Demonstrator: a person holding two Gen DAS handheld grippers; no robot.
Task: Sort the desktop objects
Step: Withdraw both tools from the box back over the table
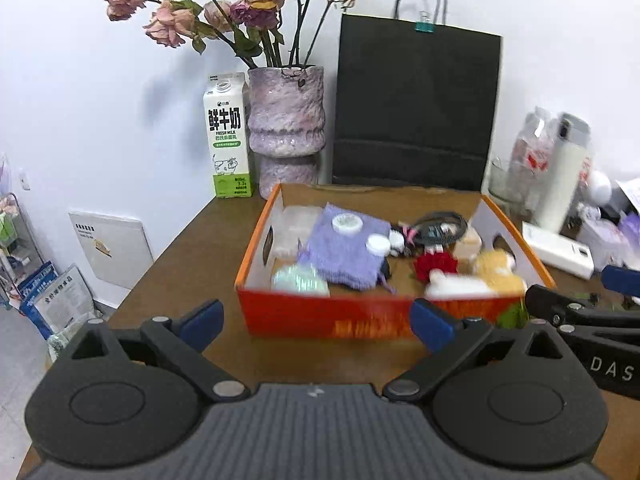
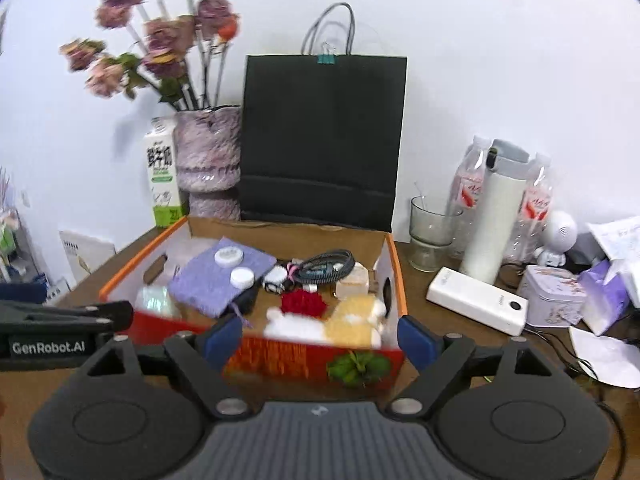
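Blue pads tip both claws, and both stand spread wide with nothing between them: the left claw point(image 1: 316, 322) and the right claw point(image 2: 320, 336) hover side by side just short of the near wall of the orange cardboard box point(image 1: 332, 320), each released and empty.

Just beyond the pads, the box sits on the brown counter point(image 1: 192, 252) with its long axis running left to right across both views, its long red wall facing the claws and its open top turned upward. A small green plant-like thing point(image 2: 358, 366) lies against the box's near right corner, outside it.

Inside, much already appears gathered: a lilac knitted cloth point(image 1: 344, 252) carrying two small white lids point(image 1: 347, 224), a coiled black cable point(image 1: 440, 226), a red woolly flower point(image 1: 435, 264), a yellow-and-white plush toy point(image 2: 352, 320) and a pale greenish packet point(image 1: 298, 280) at the near left corner. So the sorting looks well along.

What seems left lies to the right of the box: a white power bank point(image 2: 476, 300), lying flat with its long axis angled from far-left to near-right, a printed tin point(image 2: 554, 296), a white flask point(image 2: 494, 220), a glass cup point(image 2: 432, 236) and loose papers point(image 2: 608, 356). Whether the milk carton point(image 1: 227, 136), vase point(image 1: 286, 128) and black paper bag point(image 1: 416, 100) behind belong to the job, I cannot tell.
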